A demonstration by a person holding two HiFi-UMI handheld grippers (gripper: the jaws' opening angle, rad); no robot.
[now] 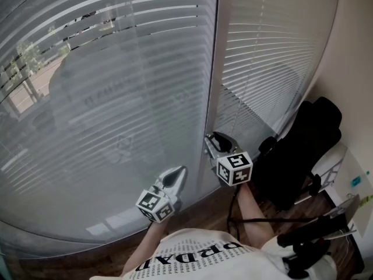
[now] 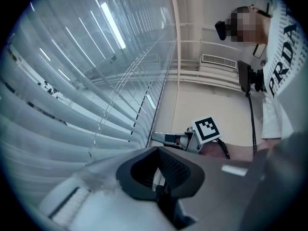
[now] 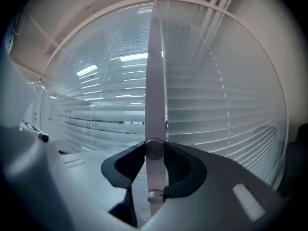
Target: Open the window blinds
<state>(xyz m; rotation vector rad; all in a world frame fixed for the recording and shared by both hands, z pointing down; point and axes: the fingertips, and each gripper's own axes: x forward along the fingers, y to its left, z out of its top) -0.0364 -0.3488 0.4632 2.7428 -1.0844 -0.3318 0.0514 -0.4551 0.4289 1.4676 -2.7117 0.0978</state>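
Two tongs at the window | right tongs clamping the tilt wand beside the mullion | left tongs hovering closed, empty, near the blinds | risk: smooth wand slipping under twist, slats jamming.

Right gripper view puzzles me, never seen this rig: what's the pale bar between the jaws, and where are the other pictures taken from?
No robot here: a person holds a two-jaw tool in each hand. The head view looks down from their head at the grey slatted window blinds; the other two cameras ride on the tools. The right gripper has its jaws closed on a pale vertical rod, probably the blinds' control wand. The left gripper holds nothing, its jaws seemingly together, beside the blinds.
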